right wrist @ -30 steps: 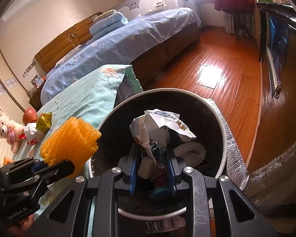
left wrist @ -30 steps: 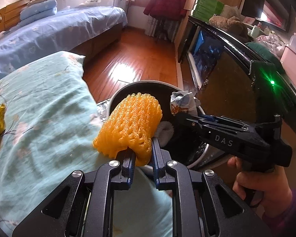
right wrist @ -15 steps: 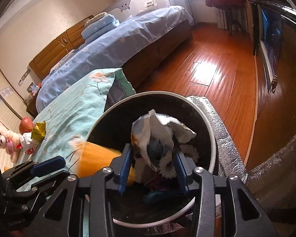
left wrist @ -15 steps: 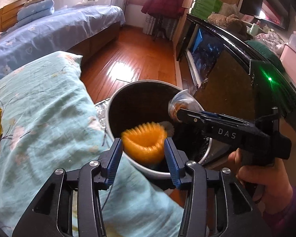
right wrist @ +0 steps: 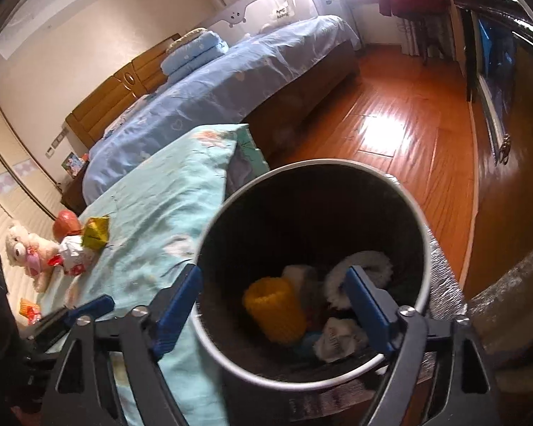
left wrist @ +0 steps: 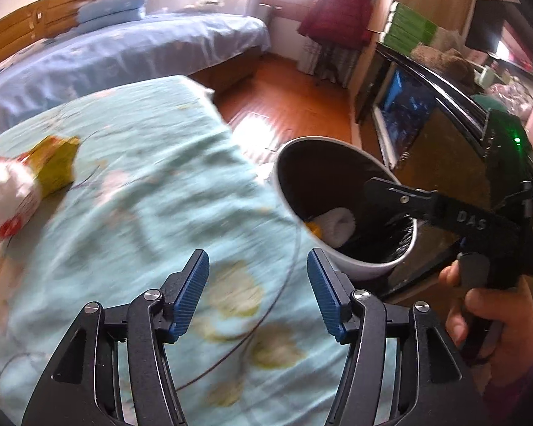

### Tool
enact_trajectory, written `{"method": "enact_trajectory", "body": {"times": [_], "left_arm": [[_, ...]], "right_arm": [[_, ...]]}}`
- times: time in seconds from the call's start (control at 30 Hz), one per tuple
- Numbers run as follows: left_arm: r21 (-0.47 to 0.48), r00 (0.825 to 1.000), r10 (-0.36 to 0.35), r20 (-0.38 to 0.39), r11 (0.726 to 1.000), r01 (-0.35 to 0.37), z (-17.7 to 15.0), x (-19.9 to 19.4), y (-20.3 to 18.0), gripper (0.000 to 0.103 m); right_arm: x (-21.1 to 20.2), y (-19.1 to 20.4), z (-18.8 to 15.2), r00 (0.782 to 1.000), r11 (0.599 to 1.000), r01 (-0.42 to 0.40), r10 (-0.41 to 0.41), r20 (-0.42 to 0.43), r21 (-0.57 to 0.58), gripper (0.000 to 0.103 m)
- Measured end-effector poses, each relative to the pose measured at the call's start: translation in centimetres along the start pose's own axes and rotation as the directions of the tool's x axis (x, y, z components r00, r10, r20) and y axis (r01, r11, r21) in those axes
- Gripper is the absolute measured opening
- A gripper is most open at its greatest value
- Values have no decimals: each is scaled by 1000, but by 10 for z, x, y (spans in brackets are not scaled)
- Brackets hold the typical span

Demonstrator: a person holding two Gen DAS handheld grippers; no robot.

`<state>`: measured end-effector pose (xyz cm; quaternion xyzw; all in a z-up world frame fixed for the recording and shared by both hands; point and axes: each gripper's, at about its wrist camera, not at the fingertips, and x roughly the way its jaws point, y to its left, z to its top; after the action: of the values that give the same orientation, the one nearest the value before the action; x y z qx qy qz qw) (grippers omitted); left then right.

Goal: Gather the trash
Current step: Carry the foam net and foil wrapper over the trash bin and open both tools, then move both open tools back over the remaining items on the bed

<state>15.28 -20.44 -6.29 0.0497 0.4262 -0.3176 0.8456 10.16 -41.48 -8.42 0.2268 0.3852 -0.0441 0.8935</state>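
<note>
The round bin (right wrist: 423, 248) with a white rim and dark inside stands beside the teal bedspread (right wrist: 152, 220). Inside it lie the orange foam net (right wrist: 277, 309), a crumpled paper wrapper (right wrist: 337, 337) and white fluffy trash (right wrist: 366, 266). My right gripper (right wrist: 273, 301) is open and empty above the bin mouth; it also shows in the left wrist view (left wrist: 373, 191). My left gripper (left wrist: 257, 291) is open and empty over the bedspread (left wrist: 142, 213), left of the bin (left wrist: 337, 259). A yellow wrapper (left wrist: 57, 167) and a red-white wrapper (left wrist: 7, 191) lie on the bedspread.
A plush bear (right wrist: 25, 248), a red ball (right wrist: 65, 222) and a small orange wrapper (right wrist: 28, 309) are at the bedspread's far end. A blue bed (right wrist: 231, 81) stands behind. Wooden floor (right wrist: 391, 135) and a dark cabinet (left wrist: 426, 124) lie to the right.
Both grippers opened. The orange net and the crumpled wrapper dropped into the bin. My left gripper swung left, away from the bin, over the bedspread.
</note>
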Motion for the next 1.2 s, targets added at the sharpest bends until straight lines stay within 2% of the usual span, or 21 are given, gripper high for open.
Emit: {"method": "enact_trajectory", "body": {"times": [0.37,0.57,1.2], "left_arm": [[-116,995,88,42,990,-83,-25,-36,51,68],[-170,989,136,59,978,-124,-36,-53,80,70],[-320,960,275,50,915,-246,-65,-84,162,70]], "right_arm": [[1,64,-18,996,993,-86,86,-14,-84,86],[8,100,-27,992,982,-125,122,-29,-145,87],[50,176,-43,980,948,-191,167,-112,-255,87]]}}
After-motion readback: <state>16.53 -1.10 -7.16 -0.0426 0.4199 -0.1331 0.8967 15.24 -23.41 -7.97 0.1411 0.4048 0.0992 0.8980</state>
